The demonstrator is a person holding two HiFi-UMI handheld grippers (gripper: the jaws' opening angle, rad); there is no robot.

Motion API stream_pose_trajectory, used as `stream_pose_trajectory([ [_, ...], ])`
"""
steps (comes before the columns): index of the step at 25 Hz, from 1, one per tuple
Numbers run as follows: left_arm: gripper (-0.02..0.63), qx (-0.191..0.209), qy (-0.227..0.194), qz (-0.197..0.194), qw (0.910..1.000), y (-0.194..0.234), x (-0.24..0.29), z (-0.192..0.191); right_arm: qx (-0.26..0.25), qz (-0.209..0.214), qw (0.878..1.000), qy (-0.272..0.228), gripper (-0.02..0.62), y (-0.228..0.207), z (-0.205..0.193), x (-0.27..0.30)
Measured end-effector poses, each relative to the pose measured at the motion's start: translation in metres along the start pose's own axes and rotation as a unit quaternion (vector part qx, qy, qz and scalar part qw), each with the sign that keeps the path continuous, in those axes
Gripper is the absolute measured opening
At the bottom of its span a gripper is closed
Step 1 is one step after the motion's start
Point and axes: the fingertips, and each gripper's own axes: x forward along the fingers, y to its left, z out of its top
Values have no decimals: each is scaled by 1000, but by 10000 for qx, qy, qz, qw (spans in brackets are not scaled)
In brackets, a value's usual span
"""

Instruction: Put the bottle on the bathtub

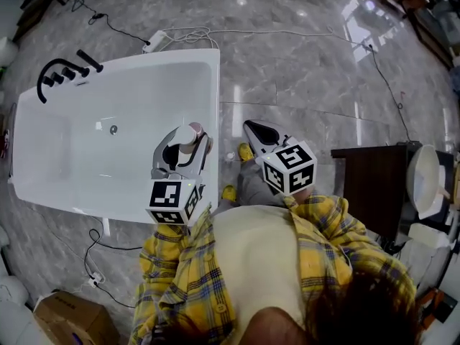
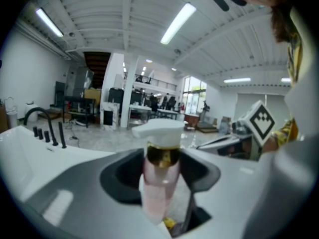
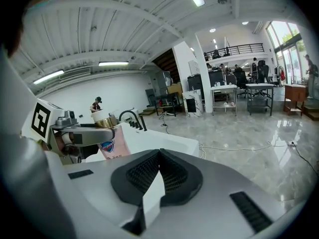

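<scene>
- Closest to the body, clamped the left tongs [image 1: 188, 144] on the pink bottle [image 2: 159, 178], with both jaws pressed against its sides below the white pump cap [image 2: 159, 129].
- Just to the right, had the right tongs [image 3: 158, 156] pressed together with nothing between them. Hung these over the floor [image 1: 302, 77] beside the tub, apart from the bottle.
- Under the left tongs, held the bottle upright over the white bathtub [image 1: 215, 85], just inside the rim nearest the person as the head view showed it. Could not tell from any view whether the base touched the tub.
- Judged the pick-up as done and the carry as nearly done, with the bottle off any bench or floor and already at the tub.
- Judged the rest as not yet done: lowering the base onto a flat part of the rim, spreading the jaws, and drawing clear without tipping so tall a bottle.
- Farther along, saw the basin bare but for its drain [image 1: 113, 129], with broad rim free to take the bottle.
- Farthest off, noted the black faucet [image 1: 61, 74] at the tub's far corner and the cables [image 1: 215, 33] on the floor beyond, all well apart from the likely setting spot.
</scene>
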Motion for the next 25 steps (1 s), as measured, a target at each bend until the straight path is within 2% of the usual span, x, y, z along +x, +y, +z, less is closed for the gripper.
stream_pose_trajectory([
  [10,218,-92,97,331,9994,29,69,12,-234,428,9984,295,14,-41,23,52],
  [25,218,-94,186,582,9981,70,179,28,-110,592,9961,642,14,-111,34,110],
])
